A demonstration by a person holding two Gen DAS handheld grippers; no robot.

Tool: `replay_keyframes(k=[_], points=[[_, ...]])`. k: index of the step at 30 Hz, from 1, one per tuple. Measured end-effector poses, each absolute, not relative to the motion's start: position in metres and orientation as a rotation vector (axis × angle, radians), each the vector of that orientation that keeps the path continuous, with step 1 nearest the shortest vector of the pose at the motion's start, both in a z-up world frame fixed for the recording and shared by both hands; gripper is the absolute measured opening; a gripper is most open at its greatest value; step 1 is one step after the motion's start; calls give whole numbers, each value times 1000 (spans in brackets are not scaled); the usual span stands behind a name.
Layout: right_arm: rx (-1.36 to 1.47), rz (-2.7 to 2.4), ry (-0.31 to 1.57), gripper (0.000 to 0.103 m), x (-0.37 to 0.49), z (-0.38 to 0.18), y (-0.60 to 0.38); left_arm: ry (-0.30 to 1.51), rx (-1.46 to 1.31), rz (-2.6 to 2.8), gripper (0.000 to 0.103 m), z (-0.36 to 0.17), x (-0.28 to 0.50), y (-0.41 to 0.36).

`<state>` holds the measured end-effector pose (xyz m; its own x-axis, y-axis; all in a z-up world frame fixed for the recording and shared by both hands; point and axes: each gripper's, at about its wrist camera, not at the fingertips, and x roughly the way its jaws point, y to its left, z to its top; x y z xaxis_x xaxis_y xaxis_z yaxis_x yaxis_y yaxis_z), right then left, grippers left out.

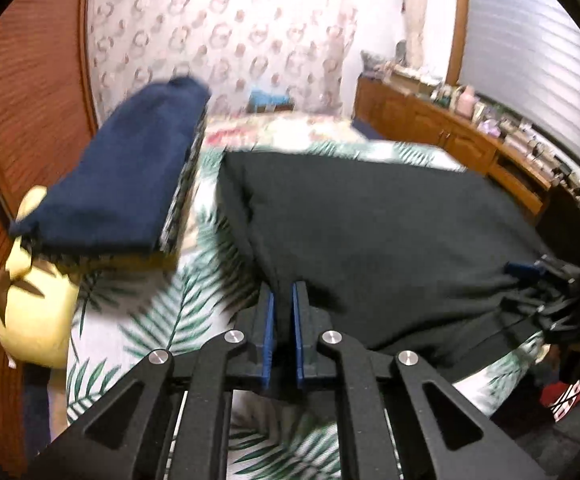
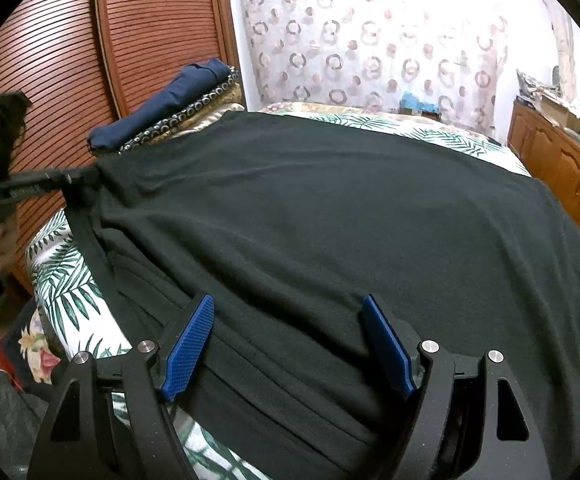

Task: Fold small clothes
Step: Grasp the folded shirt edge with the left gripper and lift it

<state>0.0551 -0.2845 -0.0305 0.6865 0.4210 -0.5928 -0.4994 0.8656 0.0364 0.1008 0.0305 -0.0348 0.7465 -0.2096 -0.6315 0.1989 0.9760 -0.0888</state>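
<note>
A black garment (image 1: 369,224) lies spread over the palm-leaf bedspread (image 1: 178,312); it fills the right wrist view (image 2: 329,208). My left gripper (image 1: 283,300) is shut on the garment's near left edge, and it shows at the left in the right wrist view (image 2: 86,178), pinching a corner. My right gripper (image 2: 288,320) is open, its blue pads (image 2: 190,344) resting on the garment's near folded edge; it shows at the right in the left wrist view (image 1: 529,270).
A stack of folded clothes, navy on top (image 1: 122,176), sits at the bed's left (image 2: 178,100). A yellow plush toy (image 1: 34,300) lies beside it. A slatted wooden door (image 2: 58,56) stands left; a wooden cabinet (image 1: 449,136) with clutter stands right.
</note>
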Motion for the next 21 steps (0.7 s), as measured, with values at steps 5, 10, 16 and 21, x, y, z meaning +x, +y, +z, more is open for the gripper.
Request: replay_keyframes(k=[5, 10, 16, 21], points=[[-136, 474, 608, 78, 47, -15, -307, 612, -11, -281, 9, -7, 102, 5], [-143, 415, 593, 78, 38, -9, -331, 564, -17, -351, 9, 12, 108, -19], [-98, 352, 592, 78, 29, -8, -357, 525, 8, -438, 8, 32, 123, -60], [-67, 326, 582, 78, 19, -6, -366, 498, 44, -526, 8, 50, 129, -102]])
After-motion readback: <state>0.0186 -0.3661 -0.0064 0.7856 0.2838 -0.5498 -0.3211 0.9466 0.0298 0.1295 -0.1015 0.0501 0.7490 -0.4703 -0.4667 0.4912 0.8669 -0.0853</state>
